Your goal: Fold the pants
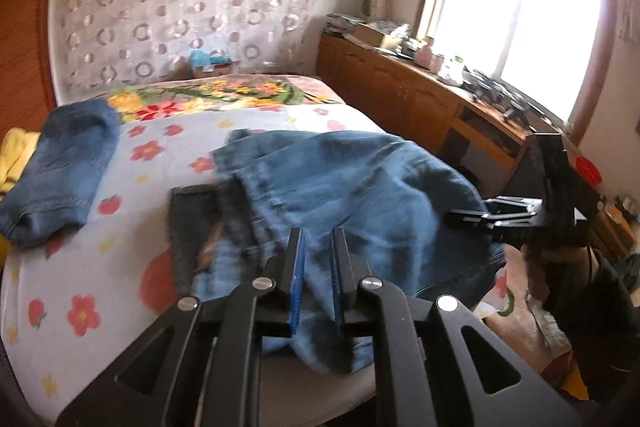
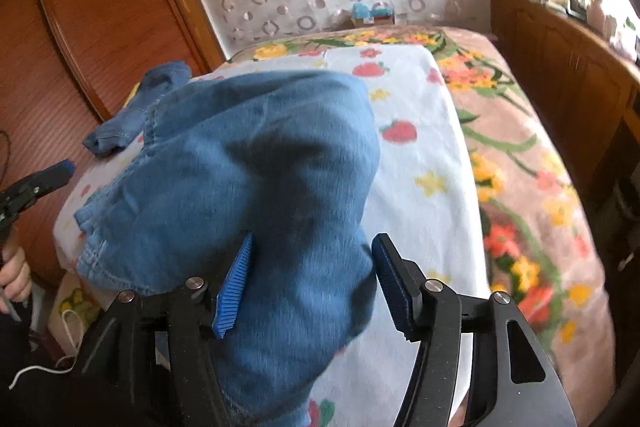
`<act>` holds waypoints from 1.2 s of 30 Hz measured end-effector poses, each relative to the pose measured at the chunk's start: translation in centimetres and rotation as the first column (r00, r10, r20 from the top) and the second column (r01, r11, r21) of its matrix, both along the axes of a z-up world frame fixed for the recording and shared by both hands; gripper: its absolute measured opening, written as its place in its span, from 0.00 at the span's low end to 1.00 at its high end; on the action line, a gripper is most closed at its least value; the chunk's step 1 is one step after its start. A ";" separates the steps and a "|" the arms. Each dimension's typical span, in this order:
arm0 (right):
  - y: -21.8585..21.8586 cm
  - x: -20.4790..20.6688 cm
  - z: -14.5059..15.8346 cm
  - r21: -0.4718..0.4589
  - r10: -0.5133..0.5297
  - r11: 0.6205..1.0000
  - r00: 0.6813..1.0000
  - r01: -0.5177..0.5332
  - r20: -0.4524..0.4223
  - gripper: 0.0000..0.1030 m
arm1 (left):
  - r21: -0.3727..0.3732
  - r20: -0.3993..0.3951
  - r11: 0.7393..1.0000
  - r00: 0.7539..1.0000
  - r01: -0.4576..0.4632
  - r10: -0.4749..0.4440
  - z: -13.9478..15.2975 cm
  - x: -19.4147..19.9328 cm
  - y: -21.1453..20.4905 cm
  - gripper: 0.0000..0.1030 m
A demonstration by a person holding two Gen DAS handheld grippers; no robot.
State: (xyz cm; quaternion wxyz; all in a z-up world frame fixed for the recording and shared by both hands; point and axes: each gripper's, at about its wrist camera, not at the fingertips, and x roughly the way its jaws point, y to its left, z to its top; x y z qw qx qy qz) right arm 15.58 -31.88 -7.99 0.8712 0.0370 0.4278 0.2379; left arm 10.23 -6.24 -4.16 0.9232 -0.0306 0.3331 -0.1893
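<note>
- The bed stretched ahead of both grippers.
- The jeans lay heaped on it, draped between both sets of fingers.
- The right gripper stood released, denim slack between its pads.
- The left gripper seemed clenched on a fold, though blur hid the contact; better to hold until the cloth settles flat.

Left gripper: jaws nearly closed, angled down, cloth between the pads. Right gripper: jaws spread wide, tilted down, pads not pinching.
</note>
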 end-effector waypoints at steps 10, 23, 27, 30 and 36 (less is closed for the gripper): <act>-0.7 -0.9 -0.6 0.149 0.027 0.989 0.999 -0.023 -0.024 0.28 | 0.064 -0.054 0.996 0.996 0.069 -0.066 -2.3 2.7 -5.0 0.10; 1.1 -2.0 4.3 0.162 0.050 0.985 0.994 -0.065 0.095 0.11 | 0.068 -0.132 0.997 0.991 0.032 -0.022 -5.4 3.8 -3.7 0.10; 3.0 -1.8 6.7 0.153 0.081 0.983 0.986 -0.104 0.148 0.10 | 0.057 -0.121 0.998 0.993 0.020 -0.013 -5.0 3.4 -2.9 0.10; 4.8 -1.5 8.3 0.148 0.109 0.980 0.977 -0.136 0.181 0.10 | 0.039 -0.104 0.999 0.995 -0.005 0.009 -4.2 2.6 -1.4 0.10; 10.2 -1.3 11.0 0.122 0.192 0.966 0.951 -0.227 0.242 0.10 | 0.023 -0.050 0.997 0.995 -0.080 0.081 -2.3 0.2 3.2 0.10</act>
